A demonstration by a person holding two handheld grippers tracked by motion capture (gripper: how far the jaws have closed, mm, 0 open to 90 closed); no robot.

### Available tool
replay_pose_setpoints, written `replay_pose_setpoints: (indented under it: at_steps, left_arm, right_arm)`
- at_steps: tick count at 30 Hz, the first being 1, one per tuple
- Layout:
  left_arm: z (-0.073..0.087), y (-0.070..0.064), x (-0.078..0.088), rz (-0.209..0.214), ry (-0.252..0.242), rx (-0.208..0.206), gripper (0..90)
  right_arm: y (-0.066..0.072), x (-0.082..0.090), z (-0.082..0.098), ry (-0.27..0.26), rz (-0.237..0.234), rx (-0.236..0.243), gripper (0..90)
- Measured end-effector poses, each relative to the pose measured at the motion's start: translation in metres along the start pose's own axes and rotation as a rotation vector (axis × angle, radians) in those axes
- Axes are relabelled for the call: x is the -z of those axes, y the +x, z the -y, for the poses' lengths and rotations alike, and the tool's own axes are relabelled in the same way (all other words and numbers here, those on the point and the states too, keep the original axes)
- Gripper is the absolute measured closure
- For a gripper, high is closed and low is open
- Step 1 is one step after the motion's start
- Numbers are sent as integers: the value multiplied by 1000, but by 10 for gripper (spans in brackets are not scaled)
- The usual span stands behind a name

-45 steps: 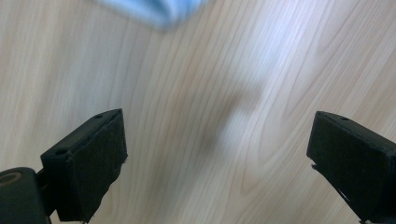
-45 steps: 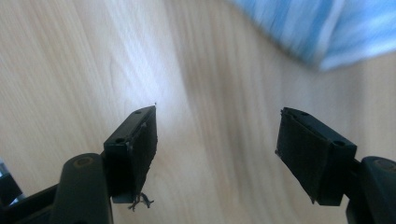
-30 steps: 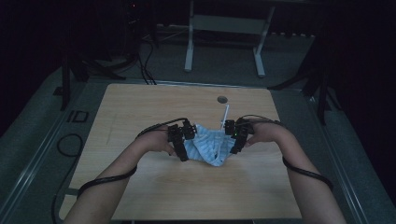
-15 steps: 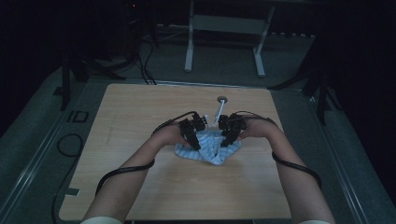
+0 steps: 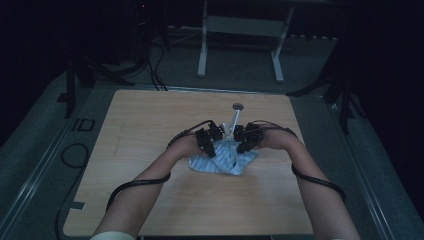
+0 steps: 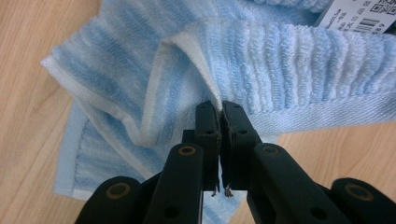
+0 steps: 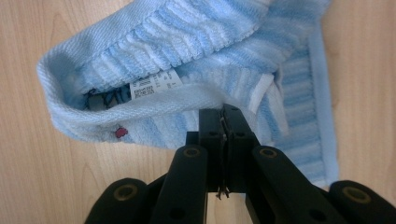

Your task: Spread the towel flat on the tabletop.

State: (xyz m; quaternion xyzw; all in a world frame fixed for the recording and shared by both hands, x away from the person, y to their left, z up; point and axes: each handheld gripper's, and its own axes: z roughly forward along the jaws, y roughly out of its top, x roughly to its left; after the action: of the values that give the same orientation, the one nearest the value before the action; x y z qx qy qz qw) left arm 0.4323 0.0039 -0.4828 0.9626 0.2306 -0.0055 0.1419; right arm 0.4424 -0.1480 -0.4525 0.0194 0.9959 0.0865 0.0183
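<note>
Both tools are on the towel (image 5: pixel 222 159) here, a light blue striped one bunched in a loose heap on the wooden surface (image 5: pixel 150 130), a little toward the far edge from its middle. The left tool (image 5: pixel 210 141) sits at the towel's left side, the right tool (image 5: pixel 244 140) at its right side, and the two stand close together above the heap.

Looking along the left tool (image 6: pixel 219 108), the jaws are pressed tight together with a thin fold of the towel's hem caught between them. The right tool (image 7: pixel 223 112) is the same story: jaws clamped on an edge of the towel (image 7: pixel 187 70), just beside the sewn-in label (image 7: pixel 156 85). Pinching hems rather than the thick middle looks deliberate, since an edge gives a firm, thin bite and lets the cloth be pulled out flat or folded over.

The towel (image 6: pixel 289 70) is soft ribbed terry, pale blue and white bands, with a smooth flat-woven border. It droops and folds over itself wherever it is not held. A small pink mark (image 7: pixel 121 132) shows on the rim near the label. Beyond the towel, toward the far edge, a round grey hole cover (image 5: pixel 237 106) sits in the surface with a pale stick (image 5: pixel 233 120) between it and the towel
</note>
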Motion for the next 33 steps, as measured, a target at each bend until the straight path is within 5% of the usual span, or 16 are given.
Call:
replay_pose_setpoints:
  at_steps: [10,15,18,22,23,24,25,30,33]
  left_arm:
    - [17,5,43,-56,-44,58,872]
    - [44,-19,63,-83,-43,26,871]
    - [64,-40,60,-98,-16,5,869]
    - [91,-69,42,-18,-6,-24,867]
    - [91,-69,42,-18,-6,-24,866]
    - [103,-87,27,24,-7,-32,866]
    - [106,-93,22,35,-5,-35,863]
    - [121,-107,2,105,31,-38,861]
    - [126,-113,-1,107,28,-40,861]
  right_arm:
    - [18,35,21,-68,104,-27,887]
    - [43,50,37,-63,165,-14,887]
    - [72,50,51,-56,173,1,887]
    - [113,31,66,-63,138,15,887]
    - [113,31,66,-63,138,15,887]
    - [141,13,72,-59,116,20,886]
    - [149,8,74,-58,106,26,886]
    - [169,-8,81,-81,51,-9,886]
    - [177,-22,82,-36,15,-1,885]
